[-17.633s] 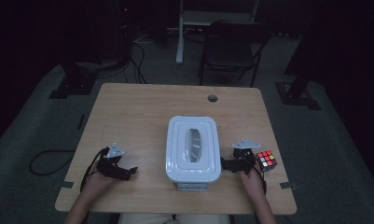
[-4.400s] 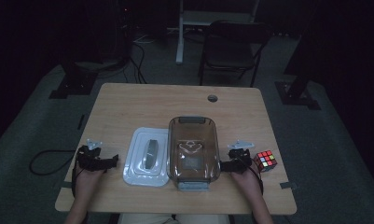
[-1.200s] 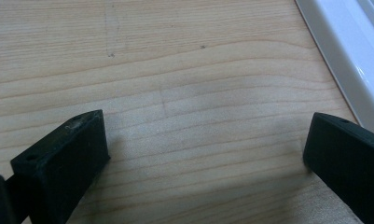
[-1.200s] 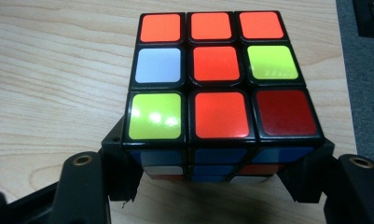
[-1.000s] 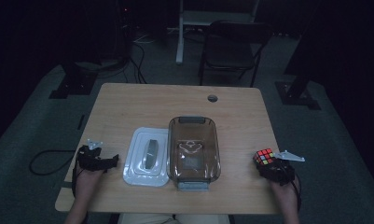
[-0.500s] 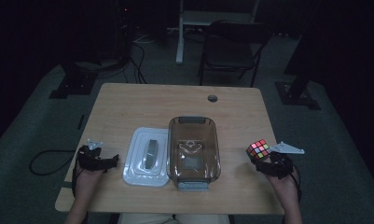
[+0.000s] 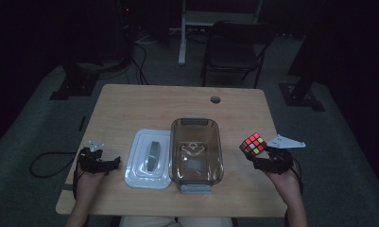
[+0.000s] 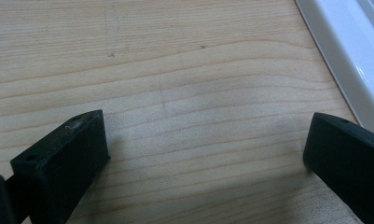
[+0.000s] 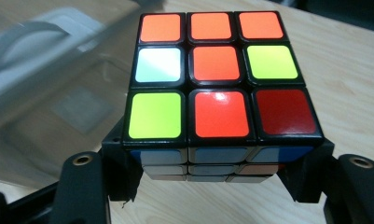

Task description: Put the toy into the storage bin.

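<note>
1. The right tool [image 7: 259, 158] is pinching a Rubik's cube [image 7: 253, 144], one black jaw pressed against each side of it, and the cube is up off the bench [image 7: 130, 101].
2. From the high view the cube hangs above the right part of the bench, just to the right of the clear brown container [image 7: 195, 151] and apart from it.
3. In the right gripper view the cube [image 9: 219, 74] shows a face of mostly orange and red tiles, with two yellow-green ones and a white one; a blue row runs along its lower side, between the jaws.
4. Beyond the cube in that view lie the tinted wall of the container [image 9: 58, 116] and the white lid [image 9: 31, 42], both blurred.
5. The container stands open near the middle of the bench, its long side running away from the person.
6. The lid [image 7: 149, 158] lies flat just to the left of the container, handle side up, edge touching or nearly touching it.
7. The left tool [image 7: 112, 162] rests low at the bench's left front, its jaws spread wide with nothing but bare wood between them.
8. In the left gripper view the lid's white rim [image 8: 348, 60] sits just beside the right-hand jaw.
9. A round cable hole [image 7: 215, 100] sits near the far edge of the bench.
</note>
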`<action>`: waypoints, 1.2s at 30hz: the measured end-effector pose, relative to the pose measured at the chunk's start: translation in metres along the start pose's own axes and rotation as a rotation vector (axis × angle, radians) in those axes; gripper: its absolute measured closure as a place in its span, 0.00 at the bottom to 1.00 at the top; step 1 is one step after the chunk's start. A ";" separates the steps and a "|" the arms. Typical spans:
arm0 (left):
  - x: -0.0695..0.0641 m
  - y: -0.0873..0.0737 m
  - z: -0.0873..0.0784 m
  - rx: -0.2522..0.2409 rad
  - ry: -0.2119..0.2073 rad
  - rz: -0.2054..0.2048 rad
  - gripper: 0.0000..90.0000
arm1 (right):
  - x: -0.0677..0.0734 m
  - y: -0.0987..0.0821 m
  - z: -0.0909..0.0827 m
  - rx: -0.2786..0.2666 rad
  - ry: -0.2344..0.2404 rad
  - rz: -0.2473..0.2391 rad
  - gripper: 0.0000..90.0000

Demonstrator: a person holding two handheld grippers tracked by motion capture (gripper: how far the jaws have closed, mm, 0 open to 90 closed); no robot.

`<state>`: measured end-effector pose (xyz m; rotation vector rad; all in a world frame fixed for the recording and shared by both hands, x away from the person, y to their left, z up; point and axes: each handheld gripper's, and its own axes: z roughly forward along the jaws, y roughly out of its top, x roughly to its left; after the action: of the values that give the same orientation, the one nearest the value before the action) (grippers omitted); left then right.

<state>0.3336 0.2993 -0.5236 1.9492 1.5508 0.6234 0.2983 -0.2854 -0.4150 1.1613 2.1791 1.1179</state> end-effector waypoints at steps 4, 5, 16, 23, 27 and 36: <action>0.000 0.000 0.000 0.000 0.000 0.000 0.01 | 0.005 0.010 -0.002 -0.014 0.026 -0.027 0.37; 0.000 0.000 0.000 0.001 0.000 0.001 0.01 | 0.007 0.013 -0.002 -0.017 0.035 -0.032 0.37; 0.000 0.000 0.000 -0.001 0.000 0.000 0.01 | 0.029 0.042 -0.004 -0.018 0.128 -0.119 0.37; 0.000 0.000 0.000 -0.001 0.000 0.001 0.01 | 0.046 0.056 0.003 -0.006 0.198 -0.190 0.37; 0.000 0.000 0.000 -0.001 0.000 0.001 0.01 | 0.056 0.064 0.009 0.023 0.241 -0.230 0.37; 0.000 0.000 0.000 -0.001 0.000 0.001 0.01 | 0.079 0.075 0.029 0.069 0.338 -0.309 0.37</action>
<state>0.3337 0.2993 -0.5237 1.9491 1.5501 0.6244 0.3103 -0.1822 -0.3707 0.6613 2.5604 1.1738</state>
